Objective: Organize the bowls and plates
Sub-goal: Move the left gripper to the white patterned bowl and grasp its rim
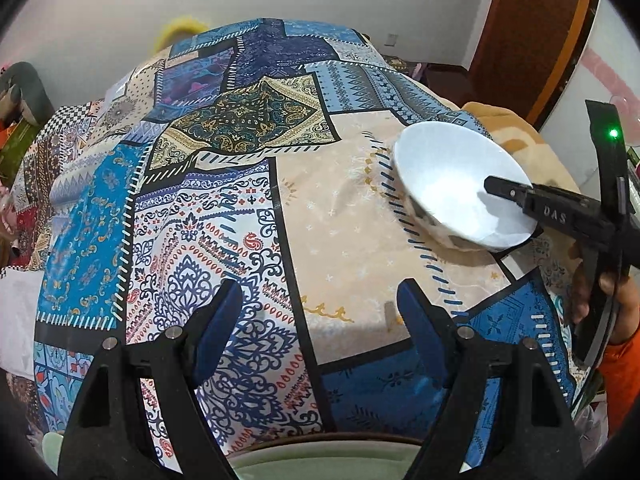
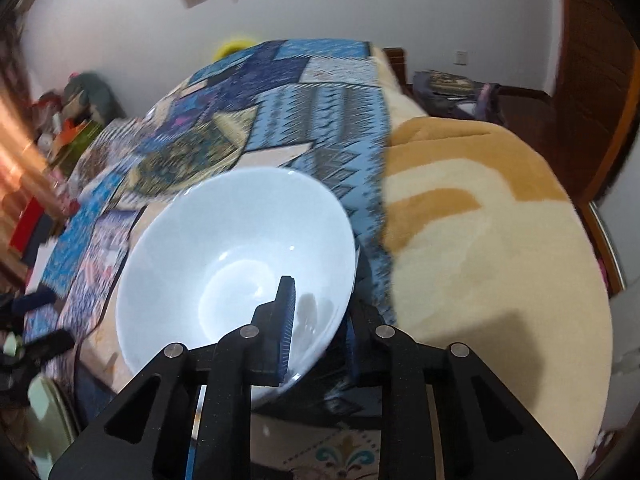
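A white bowl [image 1: 452,176] [image 2: 240,256] is tilted just above the patchwork tablecloth [image 1: 248,208] at the right side. My right gripper [image 2: 318,320] [image 1: 494,190] is shut on the bowl's near rim, one finger inside and one outside the wall. Whether the bowl's foot touches the cloth I cannot tell. My left gripper [image 1: 320,312] hovers open over the cloth's near part with nothing between its blue-padded fingers. A pale green plate rim [image 1: 320,460] shows at the bottom edge under the left gripper, mostly hidden.
A cream and tan fleece blanket [image 2: 480,240] covers the surface right of the cloth. A person's hand in an orange sleeve [image 1: 624,364] holds the right gripper. Clutter and boxes [image 2: 60,132] lie far left. A dark wooden door [image 2: 592,80] stands at the right.
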`<act>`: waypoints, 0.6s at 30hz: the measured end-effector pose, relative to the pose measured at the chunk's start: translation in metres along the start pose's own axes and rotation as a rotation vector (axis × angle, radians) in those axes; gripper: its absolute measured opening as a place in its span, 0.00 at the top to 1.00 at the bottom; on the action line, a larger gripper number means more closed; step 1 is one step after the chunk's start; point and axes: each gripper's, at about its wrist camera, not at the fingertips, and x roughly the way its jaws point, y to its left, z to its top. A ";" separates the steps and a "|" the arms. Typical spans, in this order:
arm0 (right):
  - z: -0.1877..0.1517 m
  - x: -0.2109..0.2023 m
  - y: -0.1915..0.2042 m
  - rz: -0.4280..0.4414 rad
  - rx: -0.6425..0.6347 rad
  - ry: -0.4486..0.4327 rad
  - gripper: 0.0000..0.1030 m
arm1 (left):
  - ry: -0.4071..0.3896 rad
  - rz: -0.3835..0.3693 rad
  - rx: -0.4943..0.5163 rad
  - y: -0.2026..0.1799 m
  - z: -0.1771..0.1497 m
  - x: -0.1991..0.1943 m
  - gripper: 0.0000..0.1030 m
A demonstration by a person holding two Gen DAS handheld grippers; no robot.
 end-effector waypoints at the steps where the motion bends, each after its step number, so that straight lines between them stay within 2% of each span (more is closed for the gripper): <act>1: -0.002 0.000 0.004 0.002 -0.022 0.004 0.79 | 0.001 -0.002 -0.003 0.000 0.001 0.001 0.23; 4: -0.006 -0.002 0.018 0.019 -0.088 0.010 0.79 | 0.011 -0.005 -0.014 -0.001 0.002 0.005 0.23; 12: -0.013 -0.006 0.029 0.052 -0.126 0.038 0.76 | -0.013 0.018 -0.017 -0.005 0.007 0.007 0.22; 18: -0.019 -0.011 0.030 0.073 -0.112 0.040 0.76 | -0.002 -0.065 -0.063 -0.001 0.004 0.000 0.22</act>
